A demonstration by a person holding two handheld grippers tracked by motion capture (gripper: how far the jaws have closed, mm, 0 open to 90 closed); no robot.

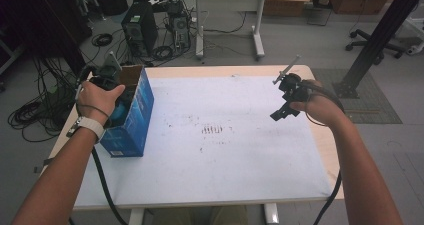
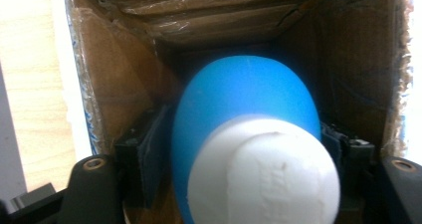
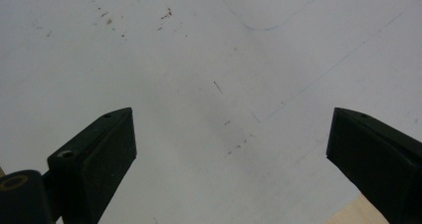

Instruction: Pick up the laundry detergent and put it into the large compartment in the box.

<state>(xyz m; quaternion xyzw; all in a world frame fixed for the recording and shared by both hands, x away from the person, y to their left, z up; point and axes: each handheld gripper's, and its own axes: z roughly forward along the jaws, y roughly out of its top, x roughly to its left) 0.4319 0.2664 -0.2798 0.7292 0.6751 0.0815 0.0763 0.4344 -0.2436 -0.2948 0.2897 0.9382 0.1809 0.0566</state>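
L gripper (image 1: pixel 112 87) jaws round blue-white bulb (image 2: pixel 249 149) in box (image 1: pixel 131 116), contact unclear; R gripper (image 3: pixel 231 149) jaws wide, empty.

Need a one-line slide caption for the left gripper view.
Blue-and-white bulb between the left gripper jaws inside the cardboard box.

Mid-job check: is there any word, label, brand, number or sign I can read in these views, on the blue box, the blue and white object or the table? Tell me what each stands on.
No text can be read.
Blue box: a small pale label low on its near side, too small and blurred to read.
Blue and white object: faint raised marks on its white end, not legible.
White table cover: brown smudges and thin lines, no letters.
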